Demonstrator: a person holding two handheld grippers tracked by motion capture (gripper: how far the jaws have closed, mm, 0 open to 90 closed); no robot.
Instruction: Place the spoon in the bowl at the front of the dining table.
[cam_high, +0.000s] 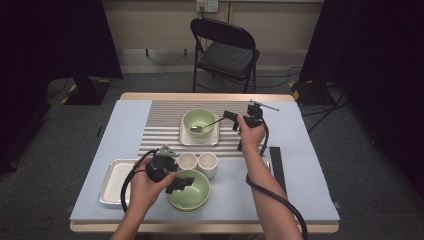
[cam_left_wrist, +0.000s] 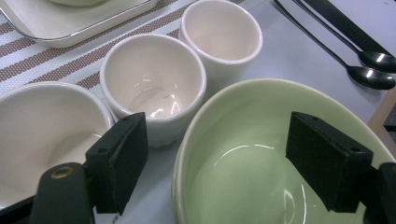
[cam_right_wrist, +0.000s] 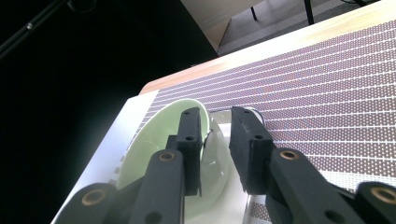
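The right gripper (cam_high: 231, 117) stood slightly parted around the spoon (cam_high: 206, 125), whose handle ran leftward into the far green bowl (cam_high: 199, 121); the left gripper (cam_high: 181, 182) hung open astride the near bowl's (cam_high: 190, 192) rim.

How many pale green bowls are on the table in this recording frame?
2. One pale green ceramic bowl sits at the near edge by the left gripper; the other pale green bowl stands on a white square plate, holding a spoon.

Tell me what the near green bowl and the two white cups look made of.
Near pale-green round bowl: likely glazed ceramic, given its glossy light streaks and thick rounded rim. Two small white cups: probably glazed ceramic or porcelain, shiny inside with thick walls.
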